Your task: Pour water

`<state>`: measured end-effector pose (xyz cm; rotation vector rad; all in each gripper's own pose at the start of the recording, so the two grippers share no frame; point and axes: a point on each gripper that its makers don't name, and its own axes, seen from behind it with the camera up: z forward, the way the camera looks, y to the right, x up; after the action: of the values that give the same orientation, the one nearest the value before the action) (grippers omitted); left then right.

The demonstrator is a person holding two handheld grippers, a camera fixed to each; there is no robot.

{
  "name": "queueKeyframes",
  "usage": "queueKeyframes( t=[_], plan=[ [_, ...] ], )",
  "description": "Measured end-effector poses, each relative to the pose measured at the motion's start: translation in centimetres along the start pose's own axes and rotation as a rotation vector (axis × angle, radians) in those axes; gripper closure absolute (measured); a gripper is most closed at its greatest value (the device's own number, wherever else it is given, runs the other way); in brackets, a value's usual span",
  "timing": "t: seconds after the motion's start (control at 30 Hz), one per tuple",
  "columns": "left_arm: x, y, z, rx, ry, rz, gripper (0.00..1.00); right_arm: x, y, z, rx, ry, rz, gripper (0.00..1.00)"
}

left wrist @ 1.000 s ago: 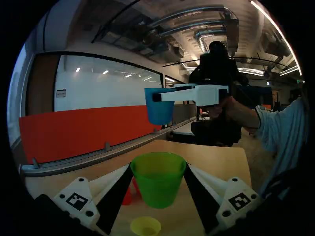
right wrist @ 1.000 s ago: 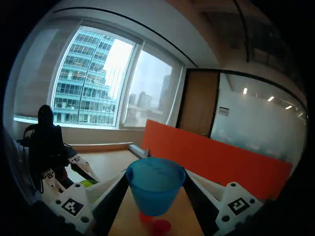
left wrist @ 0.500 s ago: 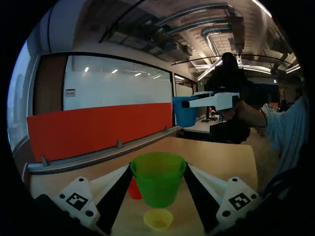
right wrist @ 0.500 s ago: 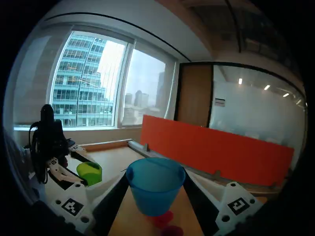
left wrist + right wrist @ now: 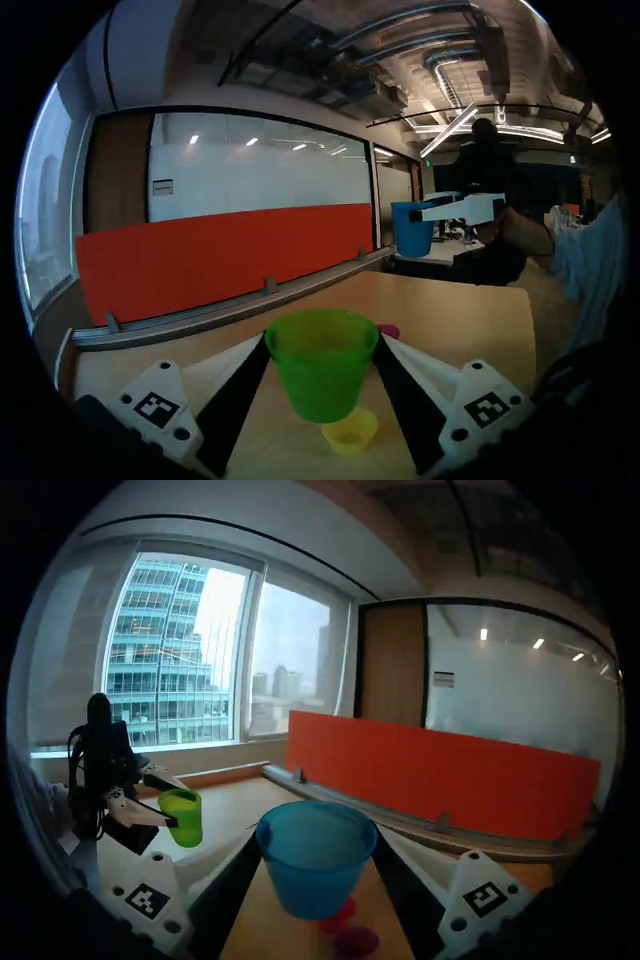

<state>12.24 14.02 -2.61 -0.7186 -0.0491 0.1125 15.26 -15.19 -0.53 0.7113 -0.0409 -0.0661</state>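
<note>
My left gripper (image 5: 322, 370) is shut on an upright green cup (image 5: 322, 364), held above the wooden table (image 5: 448, 320). Far off in the left gripper view, a hand holds the right gripper with the blue cup (image 5: 413, 227) in the air. In the right gripper view, my right gripper (image 5: 317, 872) is shut on that upright blue cup (image 5: 316, 868). The green cup (image 5: 182, 817) appears at the left there, held by the other gripper. I cannot tell whether either cup holds water.
A small yellow cup (image 5: 350, 430) stands on the table below the green cup, with a pink cup (image 5: 389, 330) behind it. A red cup (image 5: 340, 916) and a purple cup (image 5: 356, 941) sit under the blue cup. An orange divider panel (image 5: 224, 252) runs along the table's far edge.
The two grippers have drawn apart: the blue cup shrank and shifted right in the left gripper view, and the green cup came into sight at the left of the right gripper view. Both stay upright.
</note>
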Motion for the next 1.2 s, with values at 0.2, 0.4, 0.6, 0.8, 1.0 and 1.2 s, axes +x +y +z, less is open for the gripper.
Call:
queueKeyframes(
  t=[0.2, 0.4, 0.6, 0.8, 1.0, 1.2],
  plan=[
    [-1.5, -0.6, -0.6, 0.012, -0.033, 0.001, 0.12, -1.4, -0.4, 0.2, 0.024, -0.021, 0.002, 0.08],
    [-3.3, -1.3, -1.1, 0.024, -0.081, 0.002, 0.12, -3.1, -1.0, 0.2, 0.050, -0.054, -0.011, 0.08],
    [-5.2, -1.4, -1.6, 0.022, -0.125, -0.006, 0.12, -5.4, -1.6, 0.4, 0.078, -0.107, -0.017, 0.08],
    [-7.1, -1.8, -1.7, 0.028, -0.173, -0.005, 0.12, -6.9, -2.1, 0.4, 0.108, -0.143, -0.020, 0.07],
    [-9.1, -2.4, -1.9, 0.034, -0.224, -0.017, 0.12, -8.2, -1.9, 0.5, 0.114, -0.180, -0.037, 0.07],
    [-10.8, -2.8, -2.0, 0.035, -0.274, -0.021, 0.12, -10.0, -2.1, 0.4, 0.133, -0.224, -0.050, 0.07]
  ],
)
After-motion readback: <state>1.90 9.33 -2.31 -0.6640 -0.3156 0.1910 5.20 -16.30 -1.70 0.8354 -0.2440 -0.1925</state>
